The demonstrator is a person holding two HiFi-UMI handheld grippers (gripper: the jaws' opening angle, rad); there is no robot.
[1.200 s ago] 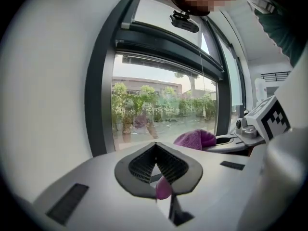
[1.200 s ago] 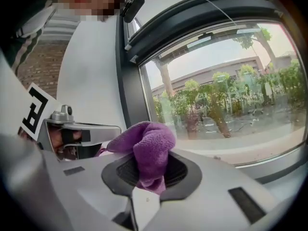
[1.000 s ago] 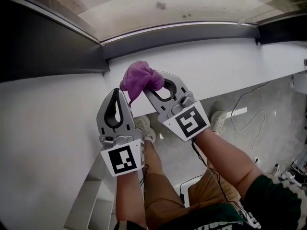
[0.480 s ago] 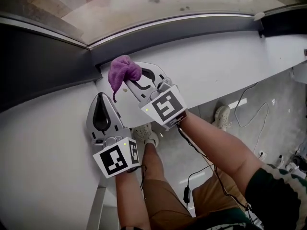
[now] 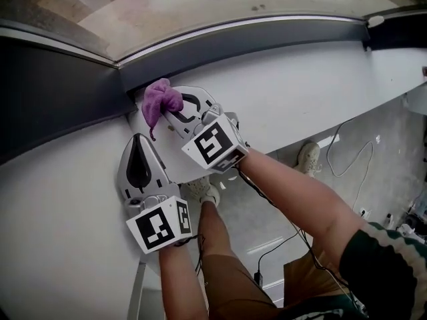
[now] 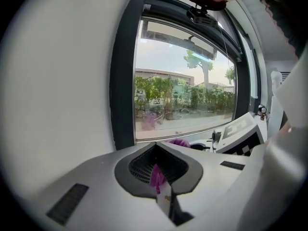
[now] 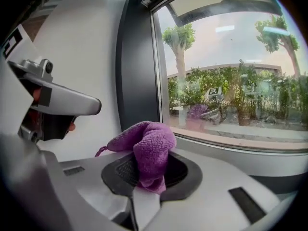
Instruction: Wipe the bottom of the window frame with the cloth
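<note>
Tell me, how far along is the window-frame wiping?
Done: the right gripper is shut on the purple cloth. In hand: the cloth is at the left corner of the bottom frame, apparently about to start a pass; contact is hard to confirm. Left: the whole frame stretching to the right. The left gripper is shut and idle over the white sill.

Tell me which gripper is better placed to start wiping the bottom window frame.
Right. The right gripper is shut on the purple cloth, which sits close by the dark bottom frame. The left gripper, jaws together, lies farther back on the white sill.
</note>
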